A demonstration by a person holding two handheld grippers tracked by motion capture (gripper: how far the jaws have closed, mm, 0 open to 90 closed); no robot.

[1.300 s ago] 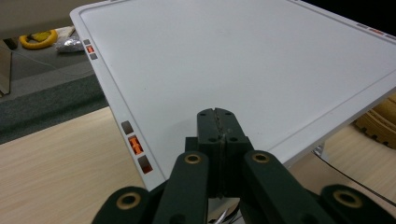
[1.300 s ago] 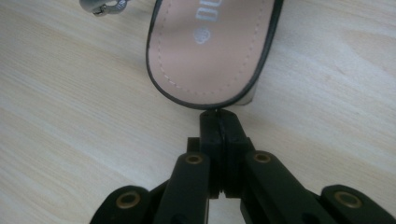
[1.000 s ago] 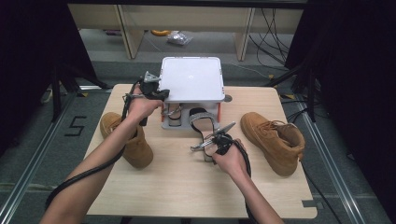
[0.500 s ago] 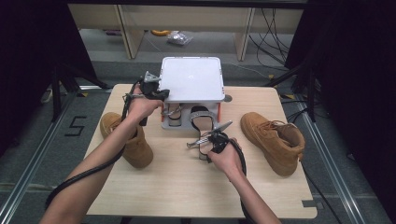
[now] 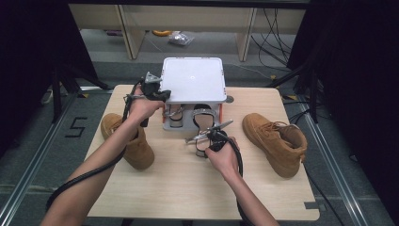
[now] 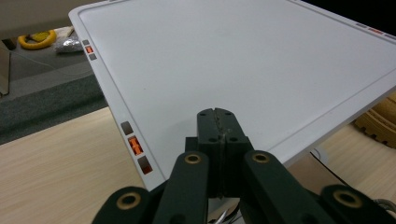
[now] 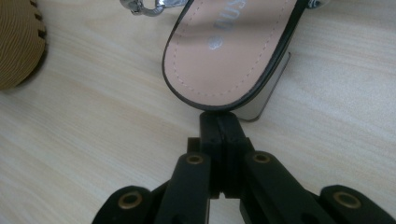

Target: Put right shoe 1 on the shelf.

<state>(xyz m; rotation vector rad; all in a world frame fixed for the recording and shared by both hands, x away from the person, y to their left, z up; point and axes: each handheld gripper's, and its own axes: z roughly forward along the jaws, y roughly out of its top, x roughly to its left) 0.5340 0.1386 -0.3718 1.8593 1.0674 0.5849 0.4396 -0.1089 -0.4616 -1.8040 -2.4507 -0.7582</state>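
Pale wood makes up the tabletop [image 5: 188, 188], which carries everything in the high view. Largest on it is a white flat-topped rack [image 5: 193, 79] standing at the middle of the far edge, with small grey and orange marks along the rim of its top, seen in the left gripper view. Under that top, two open compartments face the person; the left one holds a strappy shoe with a metal buckle [image 5: 175, 117], though its details are hard to make out.

Next in size are two tan boots. One boot [image 5: 275, 141] lies near the right edge, its opening turned to the near right corner. The other boot [image 5: 131, 141] lies near the left edge, partly covered by the person's left forearm.

A black-edged sandal with a pinkish insole [image 7: 229, 51] sits in front of the rack's right compartment, its block heel resting on the wood.

The left gripper [image 6: 217, 135] hovers at the rack's near left corner, just over the white top, jaws pressed fully together with nothing between them. The right gripper [image 7: 219, 140] lies low near the middle of the tabletop, its tips just at the sandal's heel end; its jaws too are closed tight and hold nothing.
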